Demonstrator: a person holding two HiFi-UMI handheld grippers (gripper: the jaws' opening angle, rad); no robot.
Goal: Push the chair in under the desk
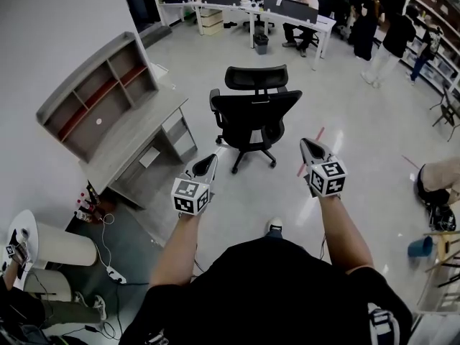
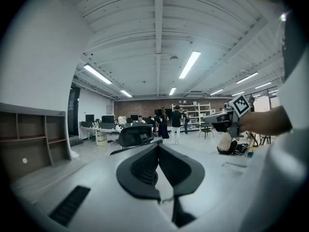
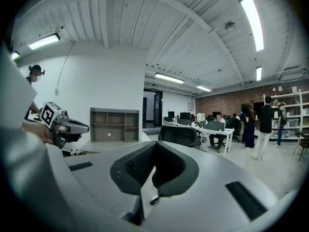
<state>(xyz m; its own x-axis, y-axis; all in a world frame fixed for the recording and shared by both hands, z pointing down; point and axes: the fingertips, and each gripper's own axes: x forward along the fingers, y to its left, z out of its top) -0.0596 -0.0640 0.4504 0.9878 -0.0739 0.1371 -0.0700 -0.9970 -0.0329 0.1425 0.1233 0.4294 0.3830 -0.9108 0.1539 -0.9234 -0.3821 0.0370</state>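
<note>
Both of my claws are closed with nothing in them: the left claw (image 1: 211, 158) and the right claw (image 1: 305, 144) are held out side by side, roughly level, their tips pinched together. The chair (image 1: 253, 113) stands ahead of them, between their two lines, and neither tip touches it yet. The desk (image 1: 136, 141) with its shelf unit (image 1: 97, 92) lies off to the left of the left claw, well apart from the chair and set at an angle to it.

That angle is my main worry. A straight shove from here would probably send the chair away across the open floor, not under the desk, so I would first need to get round to its right side.

The chair sits on castors (and the seat likely swivels). A push off centre, or harder from one claw than the other, could spin it rather than roll it.

Closed tips make a small contact. On the curved back they could slip off sideways or poke into the mesh.

The back may also tilt under a high push, wasting the force.

Near the desk, an armrest (image 1: 215, 103) could catch the top edge or the drawer block (image 1: 180, 131), stopping the chair short or skewing it.
</note>
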